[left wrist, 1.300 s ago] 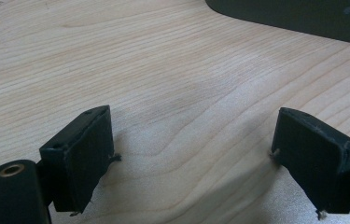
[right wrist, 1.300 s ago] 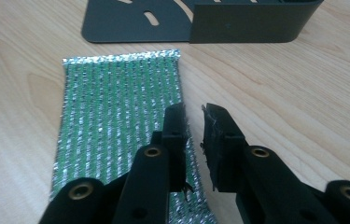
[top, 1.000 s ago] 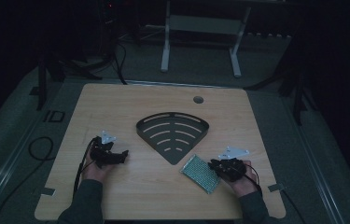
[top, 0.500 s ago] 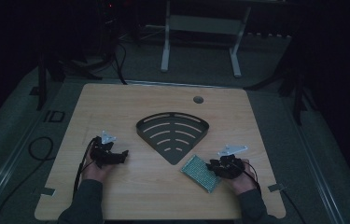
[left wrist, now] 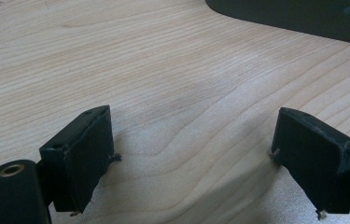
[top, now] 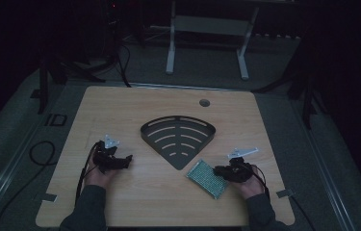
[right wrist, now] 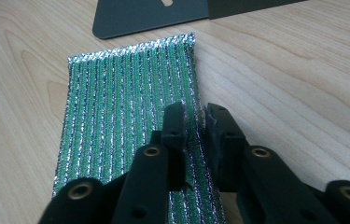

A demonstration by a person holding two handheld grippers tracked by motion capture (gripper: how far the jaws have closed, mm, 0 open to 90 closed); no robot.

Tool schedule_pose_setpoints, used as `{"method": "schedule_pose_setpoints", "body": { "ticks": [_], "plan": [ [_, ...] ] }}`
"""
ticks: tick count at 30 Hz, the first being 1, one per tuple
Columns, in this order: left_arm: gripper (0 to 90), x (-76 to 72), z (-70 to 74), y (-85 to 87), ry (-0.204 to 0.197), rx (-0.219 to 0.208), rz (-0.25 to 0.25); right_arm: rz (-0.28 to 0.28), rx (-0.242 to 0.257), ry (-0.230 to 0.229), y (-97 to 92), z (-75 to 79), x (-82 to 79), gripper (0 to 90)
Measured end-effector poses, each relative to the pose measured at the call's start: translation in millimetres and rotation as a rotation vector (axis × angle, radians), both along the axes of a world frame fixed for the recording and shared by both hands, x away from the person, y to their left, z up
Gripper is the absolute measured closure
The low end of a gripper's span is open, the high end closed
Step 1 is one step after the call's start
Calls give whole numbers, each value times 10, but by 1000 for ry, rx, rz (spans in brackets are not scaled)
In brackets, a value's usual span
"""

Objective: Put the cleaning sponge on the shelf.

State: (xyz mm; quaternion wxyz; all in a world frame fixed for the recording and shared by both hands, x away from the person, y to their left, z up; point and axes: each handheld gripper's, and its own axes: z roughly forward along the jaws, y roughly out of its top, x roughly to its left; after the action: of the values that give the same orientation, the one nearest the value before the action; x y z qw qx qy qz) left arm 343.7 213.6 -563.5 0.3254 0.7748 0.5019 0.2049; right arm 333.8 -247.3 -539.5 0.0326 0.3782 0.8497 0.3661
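Left gripper (top: 126, 159): held in the person's left hand (top: 98, 174) at the near left of the wooden table (top: 135, 108); its jaws stand wide apart over bare wood, with nothing between them. In the left gripper view (left wrist: 189, 161) the dark edge of the rack lies at the far right.

Cable (top: 83, 169): black, trailing from the left gripper toward the near edge of the table.

Corner rack (top: 178, 135): a dark, fan-shaped slotted metal shelf lying flat at the table's middle, its point toward the near side, between the two grippers and apart from both.

Grommet hole (top: 204, 102): a small round opening in the tabletop, far of the rack.

Scouring pad (top: 207, 178): a green, silver-flecked ribbed rectangle lying flat on the table, just right of the rack's point. In the right gripper view (right wrist: 130, 116) its far edge lies just short of the rack.

Right gripper (top: 219, 170): held in the person's right hand (top: 250, 185) at the near right; in the right gripper view (right wrist: 196, 116) its jaws are drawn narrow and pinch the pad's right edge.
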Motion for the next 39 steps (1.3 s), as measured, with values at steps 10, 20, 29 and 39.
{"method": "schedule_pose_setpoints", "body": {
  "ticks": [10, 20, 29, 39],
  "plan": [
    [131, 0, 0, 0, 0, 0, 0, 3, -29, -47, 18, 41, -44, 898],
    [131, 0, 1, 0, 0, 0, 0, 1, 16, -90, -29, 161, -81, 900],
    [131, 0, 1, 0, 1, 0, 0, 0, 34, -120, -34, 247, -81, 900],
    [131, 0, 1, 0, 1, 0, 0, -6, 49, -156, -24, 365, -69, 900]
  ]
}}
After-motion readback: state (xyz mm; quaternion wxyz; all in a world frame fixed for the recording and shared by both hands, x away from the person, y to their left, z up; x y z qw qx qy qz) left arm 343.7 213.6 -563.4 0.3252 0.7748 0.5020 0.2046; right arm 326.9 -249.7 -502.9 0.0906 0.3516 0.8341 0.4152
